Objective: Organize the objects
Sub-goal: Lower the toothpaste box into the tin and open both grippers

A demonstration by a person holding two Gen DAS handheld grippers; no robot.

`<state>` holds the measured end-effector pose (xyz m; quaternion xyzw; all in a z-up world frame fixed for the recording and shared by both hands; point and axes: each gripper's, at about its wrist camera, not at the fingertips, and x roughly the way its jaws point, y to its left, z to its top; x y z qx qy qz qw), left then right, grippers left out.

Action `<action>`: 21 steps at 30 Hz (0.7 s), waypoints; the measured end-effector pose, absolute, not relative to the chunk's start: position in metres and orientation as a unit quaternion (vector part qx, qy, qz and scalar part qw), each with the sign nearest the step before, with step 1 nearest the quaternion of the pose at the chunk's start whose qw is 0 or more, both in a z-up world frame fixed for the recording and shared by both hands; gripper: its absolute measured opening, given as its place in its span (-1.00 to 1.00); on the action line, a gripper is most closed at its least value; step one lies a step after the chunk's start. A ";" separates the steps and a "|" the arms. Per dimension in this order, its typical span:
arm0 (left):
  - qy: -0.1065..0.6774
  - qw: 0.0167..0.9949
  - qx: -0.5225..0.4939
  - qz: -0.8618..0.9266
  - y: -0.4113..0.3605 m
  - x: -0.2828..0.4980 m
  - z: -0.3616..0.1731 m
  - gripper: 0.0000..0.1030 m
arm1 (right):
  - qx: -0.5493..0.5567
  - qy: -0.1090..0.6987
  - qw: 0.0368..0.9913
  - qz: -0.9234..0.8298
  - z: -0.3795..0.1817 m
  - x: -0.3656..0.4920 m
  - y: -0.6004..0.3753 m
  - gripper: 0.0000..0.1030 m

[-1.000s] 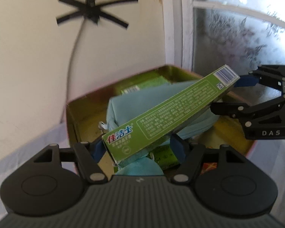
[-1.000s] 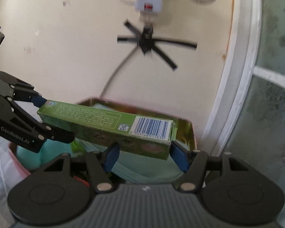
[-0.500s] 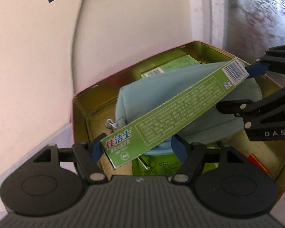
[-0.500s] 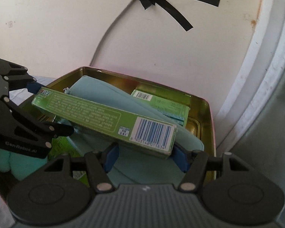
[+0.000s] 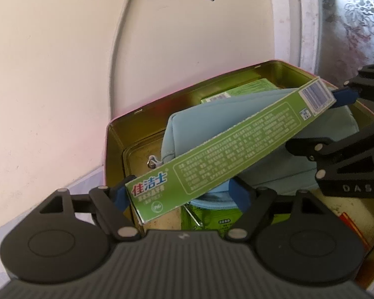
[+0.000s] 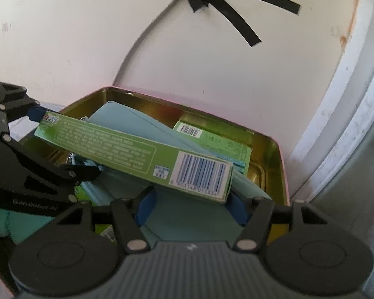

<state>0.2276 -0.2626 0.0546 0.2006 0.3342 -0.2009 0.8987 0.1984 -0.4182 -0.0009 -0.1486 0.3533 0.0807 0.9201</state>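
Holding the box [image 5: 236,147] over the tin [image 5: 117,149], my right tongs [image 6: 189,206] grip its barcode end; my left tongs [image 5: 179,194], just opening, straddle the other above a blue pouch [image 5: 194,127].

Both grippers are matt black, each with a ribbed grey housing at the bottom of its own view flanked by two round black discs. The left gripper [image 5: 179,194] has angular linkage arms with silver pivot screws, blue pads [image 5: 239,195] on its fingers and white "GenRobot.AI" lettering on its side. The right gripper [image 6: 189,206] has the same build, with blue pads [image 6: 144,208] and "DAS" printed in pale letters.
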 end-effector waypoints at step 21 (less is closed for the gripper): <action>0.320 0.907 0.194 -0.192 -0.252 0.243 0.067 0.57 | -0.150 0.306 0.938 0.061 0.003 0.195 -0.409 0.35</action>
